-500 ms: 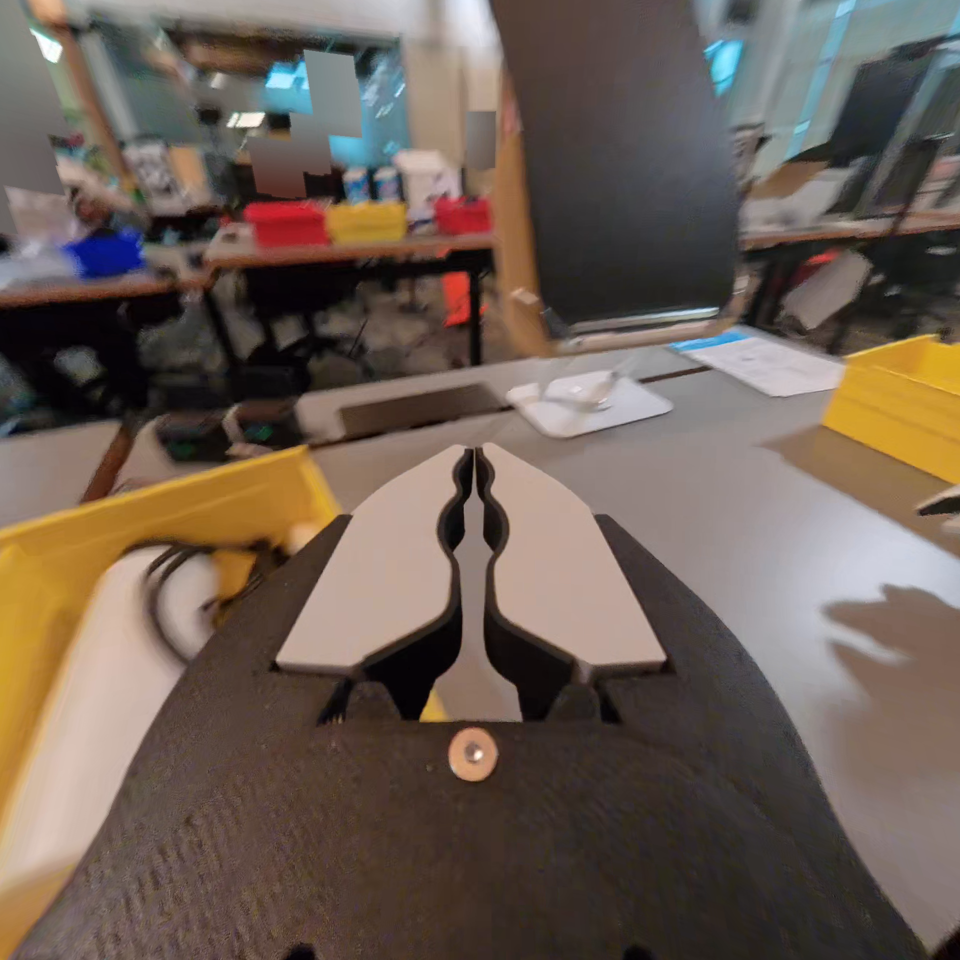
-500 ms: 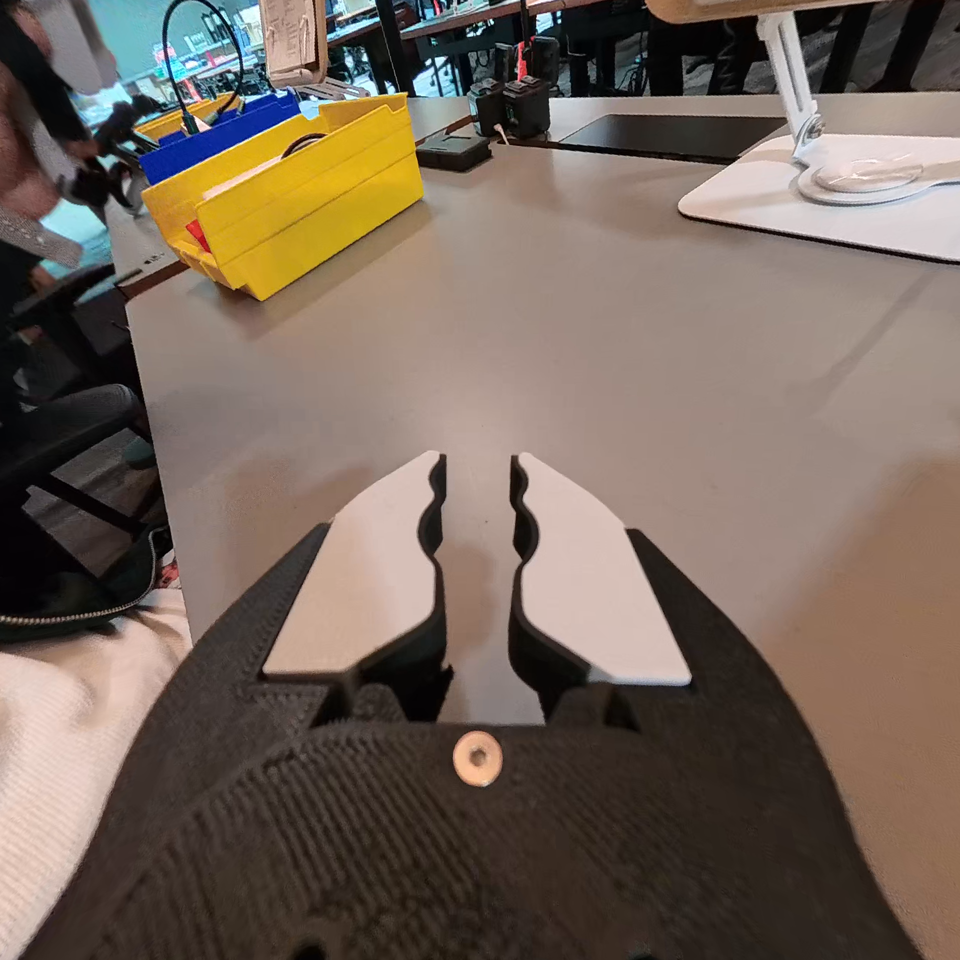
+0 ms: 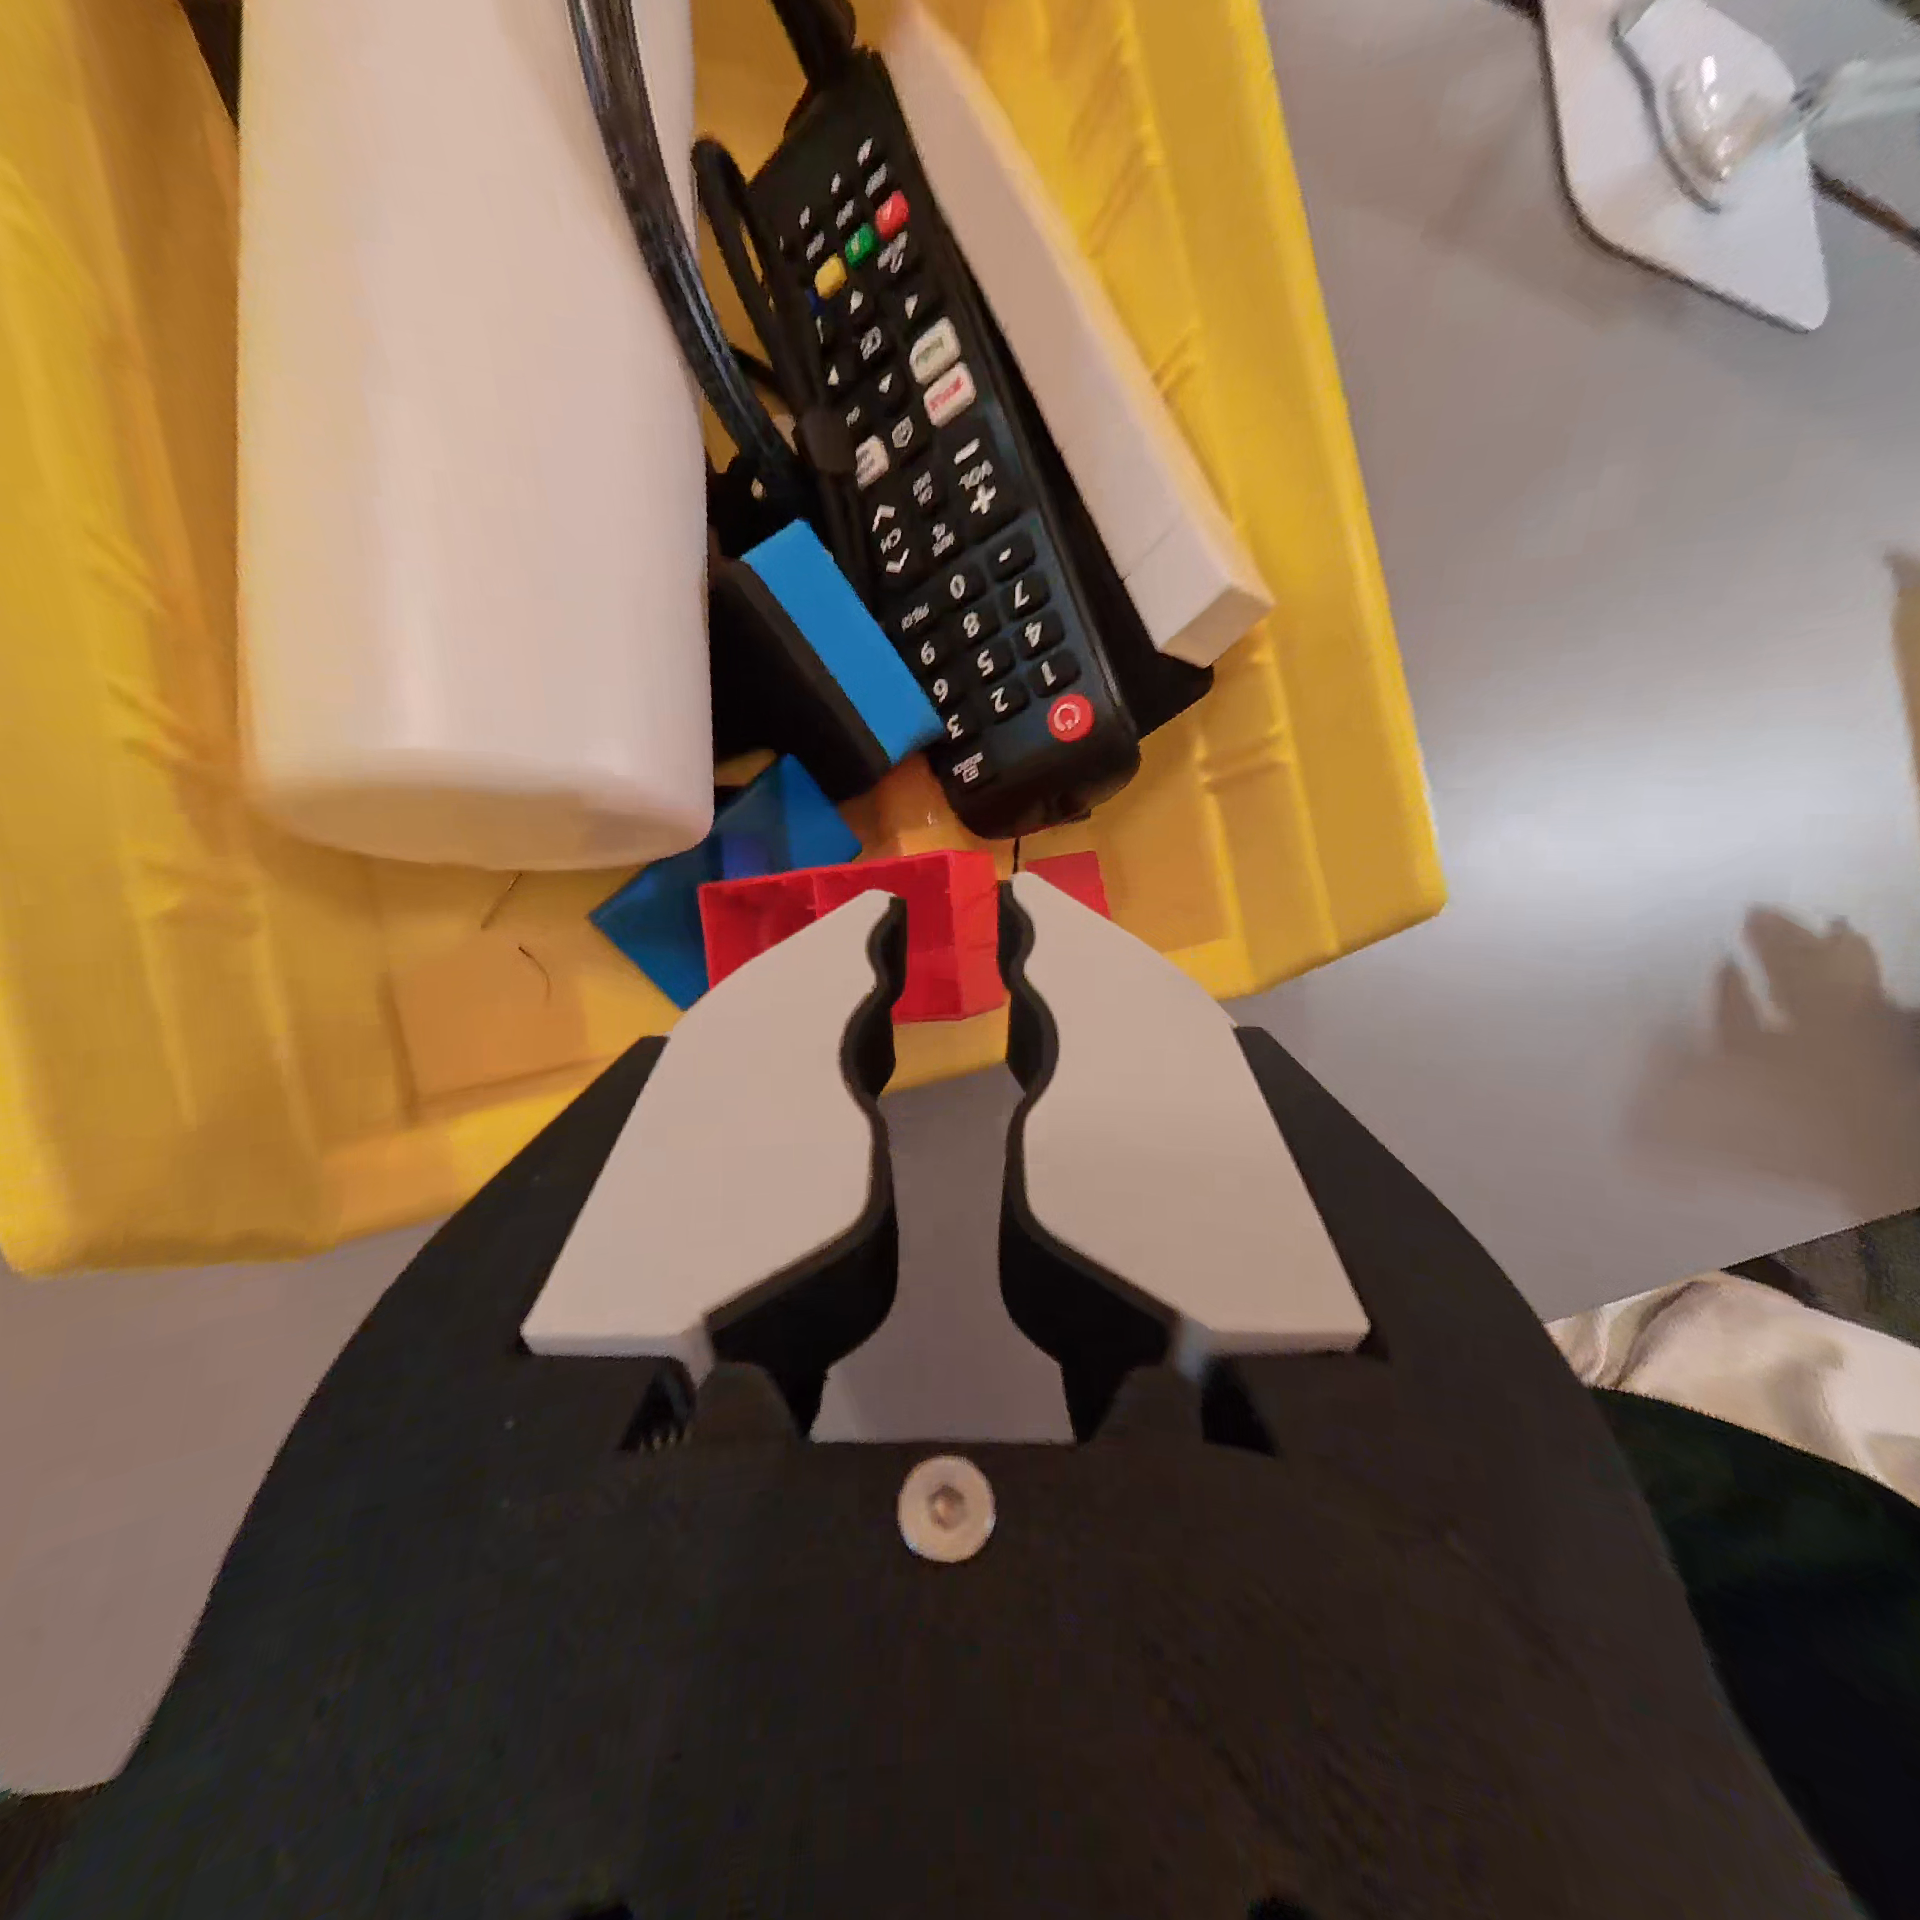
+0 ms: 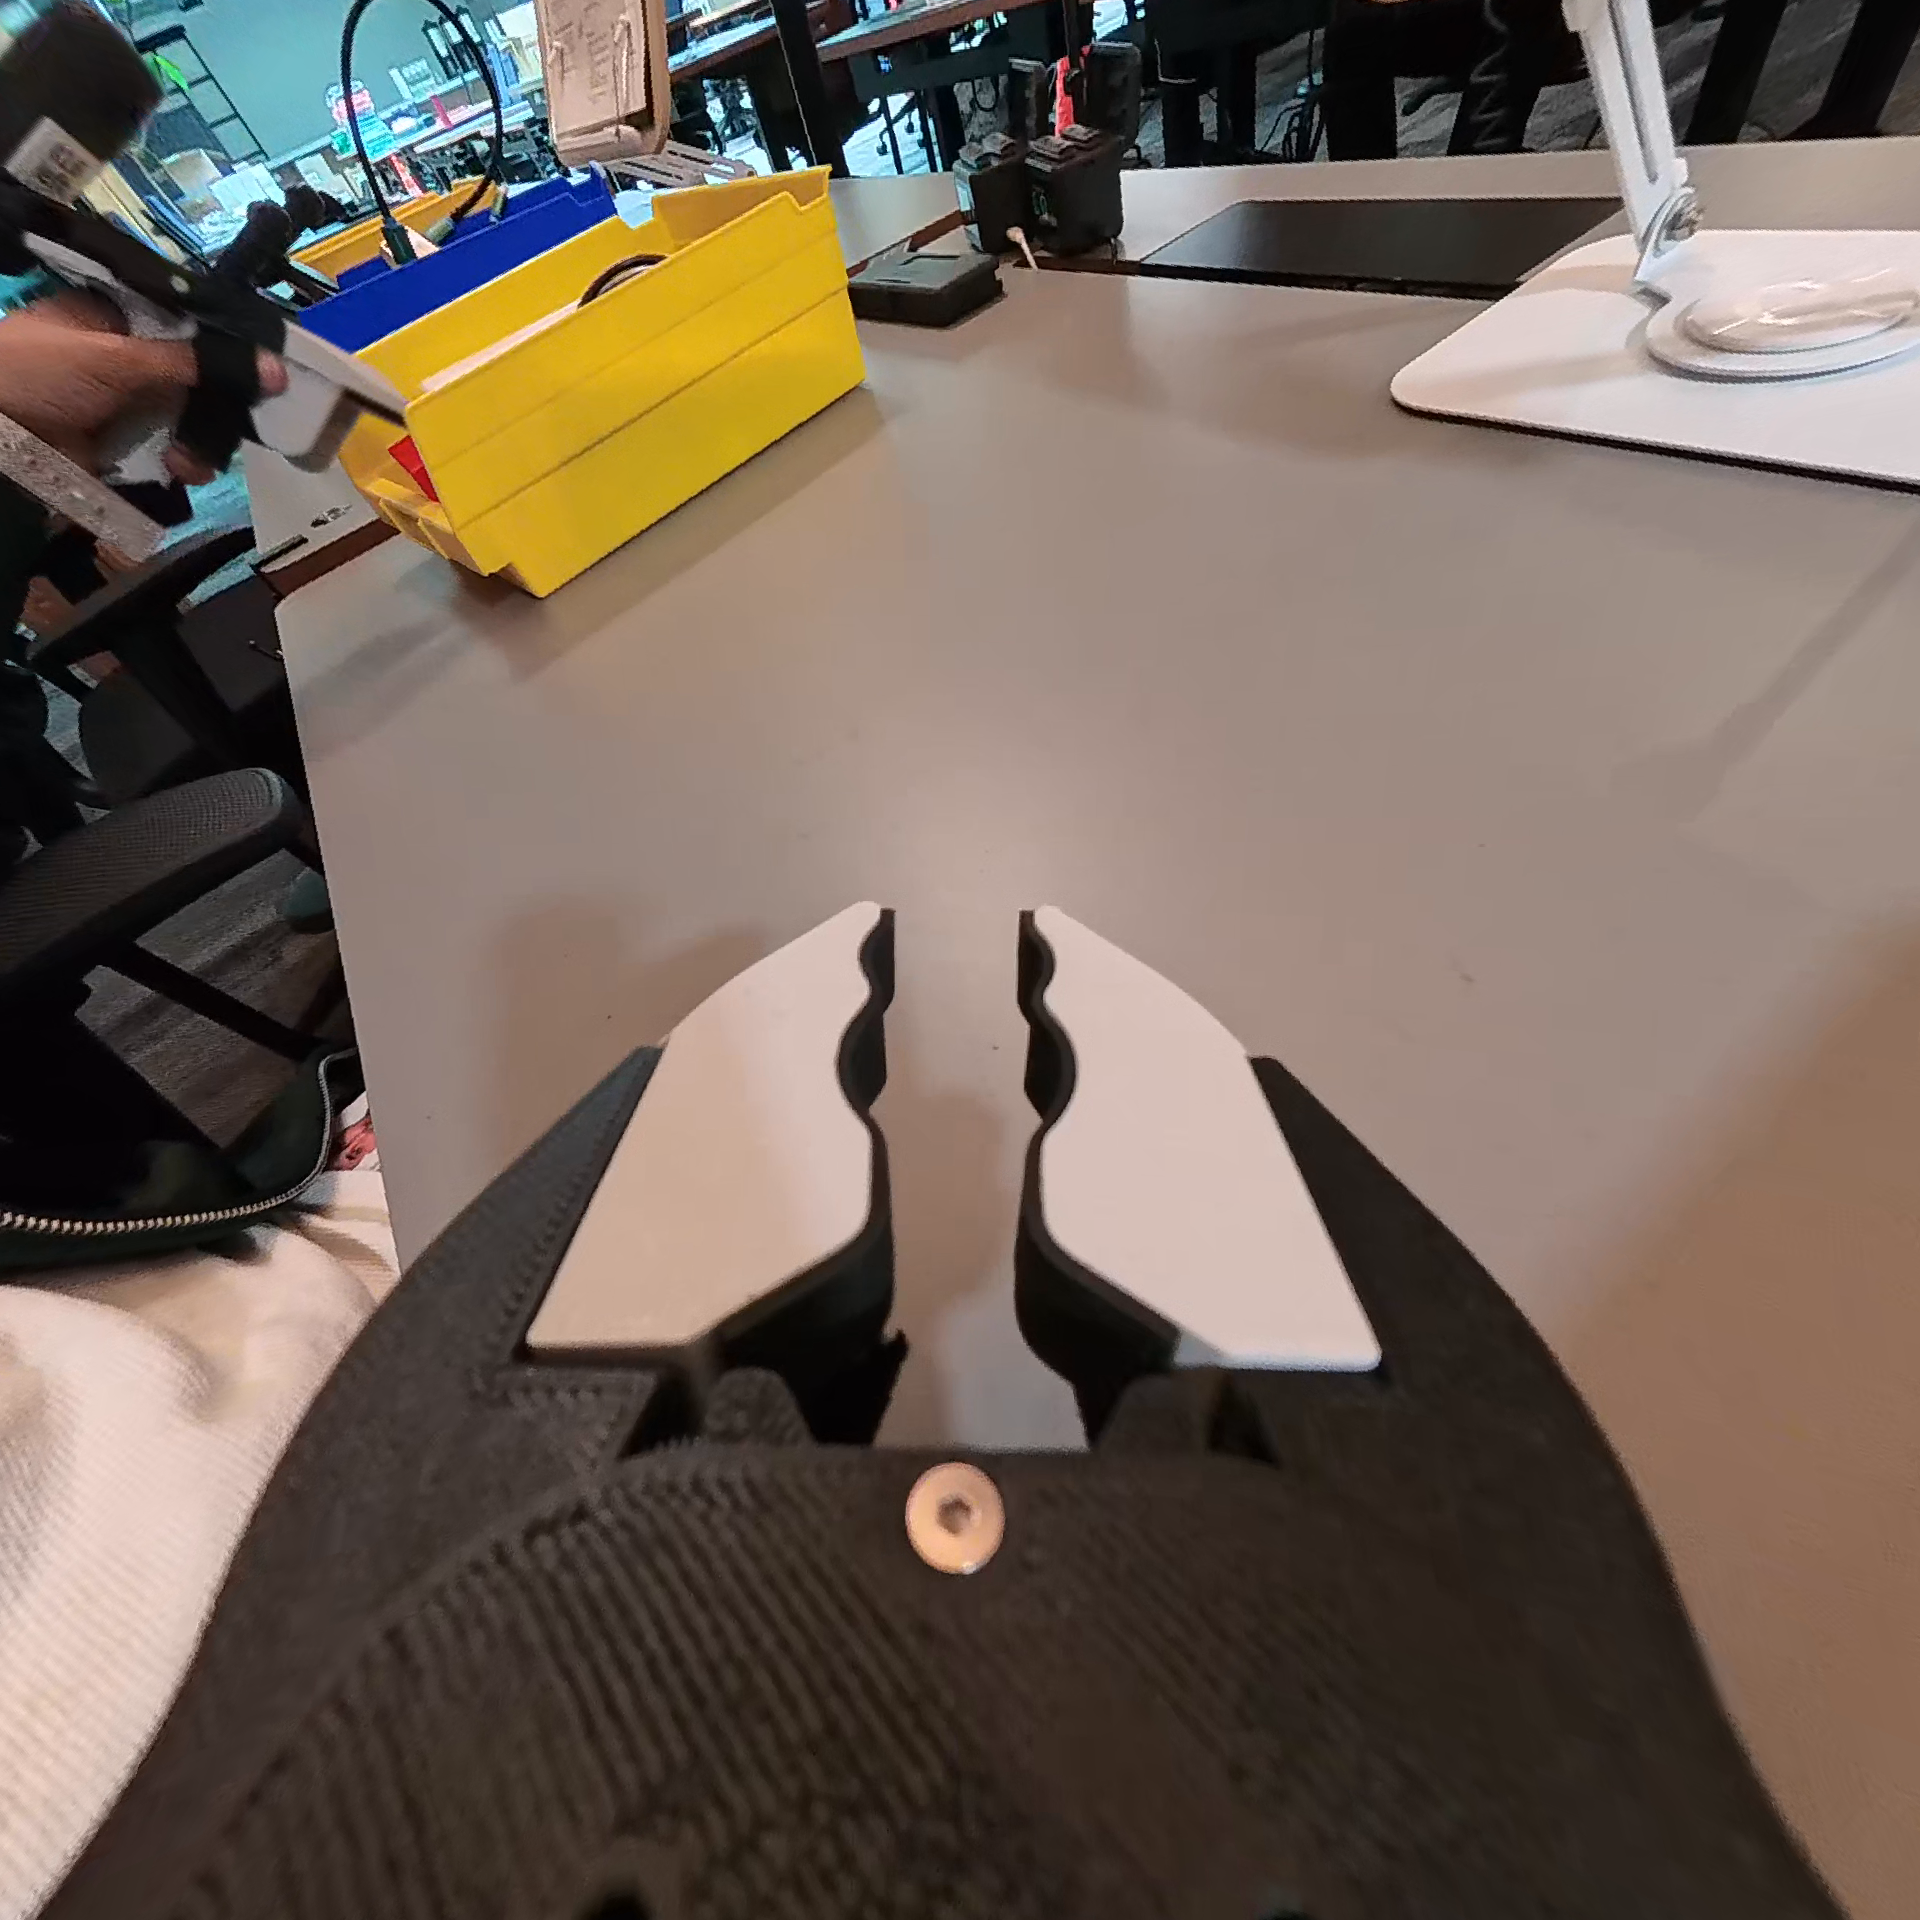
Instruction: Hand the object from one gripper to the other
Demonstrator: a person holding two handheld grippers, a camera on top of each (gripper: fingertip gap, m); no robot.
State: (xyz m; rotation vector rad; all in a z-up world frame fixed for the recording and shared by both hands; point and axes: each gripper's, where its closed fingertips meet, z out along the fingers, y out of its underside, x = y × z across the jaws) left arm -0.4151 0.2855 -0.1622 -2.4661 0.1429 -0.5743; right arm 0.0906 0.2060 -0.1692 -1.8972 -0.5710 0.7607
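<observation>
Black remote (image 3: pixel 940 499) w/ printed keys; paper sheet (image 4: pixel 597 73) w/ print.

glossy yellow plastic bin (image 3: pixel 1340 644), matt grey table (image 4: pixel 1143 644)

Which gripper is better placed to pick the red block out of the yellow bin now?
Left. The left gripper is open right over the red block in the yellow bin; the right gripper hangs open over bare table.

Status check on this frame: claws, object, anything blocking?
Left claw open over yellow bin, straddling red block. Right claw open, empty, above table. Remote and white bottle crowd the block.
</observation>
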